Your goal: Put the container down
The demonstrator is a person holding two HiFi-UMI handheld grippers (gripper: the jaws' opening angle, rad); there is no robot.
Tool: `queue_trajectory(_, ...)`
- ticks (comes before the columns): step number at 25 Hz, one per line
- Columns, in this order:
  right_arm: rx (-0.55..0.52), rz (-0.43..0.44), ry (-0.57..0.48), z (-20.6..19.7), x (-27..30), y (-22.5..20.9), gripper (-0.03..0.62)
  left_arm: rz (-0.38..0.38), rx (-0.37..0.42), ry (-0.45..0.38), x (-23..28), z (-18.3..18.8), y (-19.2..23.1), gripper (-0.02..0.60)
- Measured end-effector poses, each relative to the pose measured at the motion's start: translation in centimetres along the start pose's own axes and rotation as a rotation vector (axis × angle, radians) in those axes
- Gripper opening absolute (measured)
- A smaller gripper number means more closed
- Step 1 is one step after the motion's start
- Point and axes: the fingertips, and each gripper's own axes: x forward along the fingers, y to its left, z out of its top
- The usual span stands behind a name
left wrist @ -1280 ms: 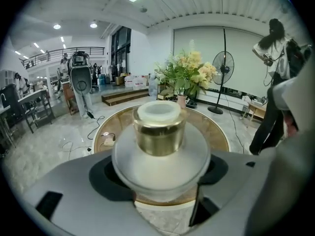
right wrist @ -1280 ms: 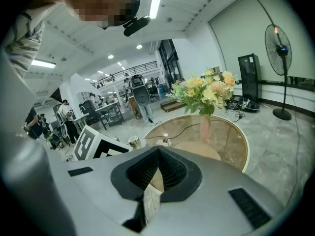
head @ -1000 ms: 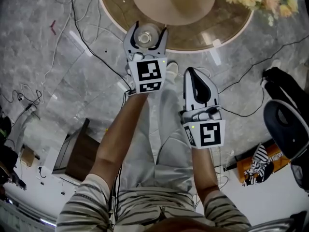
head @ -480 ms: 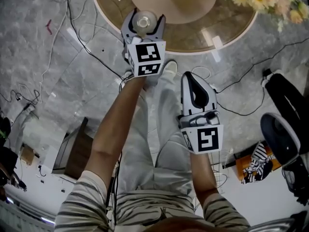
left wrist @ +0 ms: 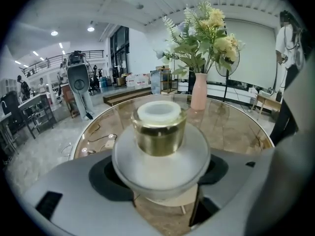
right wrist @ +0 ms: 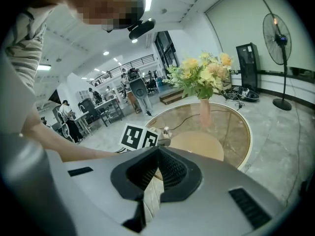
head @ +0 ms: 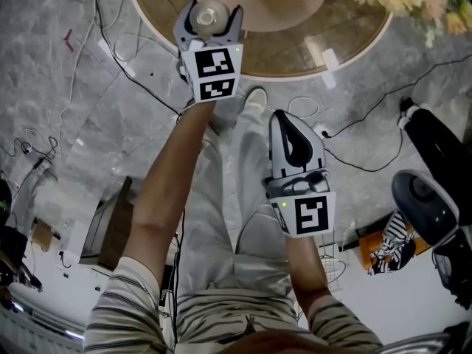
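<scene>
The left gripper (head: 213,11), clamped on the container (left wrist: 158,132), has carried it from the table's (head: 346,44) near edge to over the glass, seemingly not yet resting there, so lowering remains. The right gripper (head: 287,122) hangs closed and empty, short of the table.

I count two grippers in my feed: one left gripper (head: 214,10) and one right gripper (head: 286,121). There is one container (left wrist: 158,132), one round glass tabletop (head: 354,43), one tan disc (head: 258,2), one pink vase (left wrist: 199,91) of flowers, far, and one standing fan (right wrist: 281,31), far right.
</scene>
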Motion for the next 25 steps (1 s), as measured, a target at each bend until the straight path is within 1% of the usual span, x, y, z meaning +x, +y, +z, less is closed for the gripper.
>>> queue_trajectory(4,-0.003,-0.016,0.003,-0.1,-0.4,-0.6,0.009,0.021,0.001,-0.005,0.2,0.1,-0.1,0.333)
queue_trajectory(6,0.001,-0.017,0.003,0.0,-0.7,-0.7,0.009,0.018,-0.002,-0.003,0.2,0.1,-0.2,0.336)
queue_trajectory(11,-0.008,-0.019,-0.001,-0.1,-1.3,-0.8,0.009,0.0,-0.023,-0.014,-0.4,0.9,0.1,0.397)
queue_trajectory(13,-0.014,-0.021,-0.009,0.1,-1.8,-0.6,0.009,-0.008,-0.024,-0.016,-1.1,1.3,-0.1,0.4)
queue_trajectory(17,-0.025,-0.032,-0.028,1.1,-3.2,0.4,0.009,-0.008,-0.039,-0.004,-3.9,2.1,-0.6,0.403)
queue_trajectory(22,-0.05,-0.038,-0.086,3.9,-4.9,1.7,0.009,-0.021,-0.047,-0.043,-7.8,4.7,-0.9,0.402)
queue_trajectory(25,-0.059,-0.041,-0.115,5.3,-5.8,2.7,0.009,-0.036,-0.059,-0.071,-10.5,6.6,-0.9,0.383)
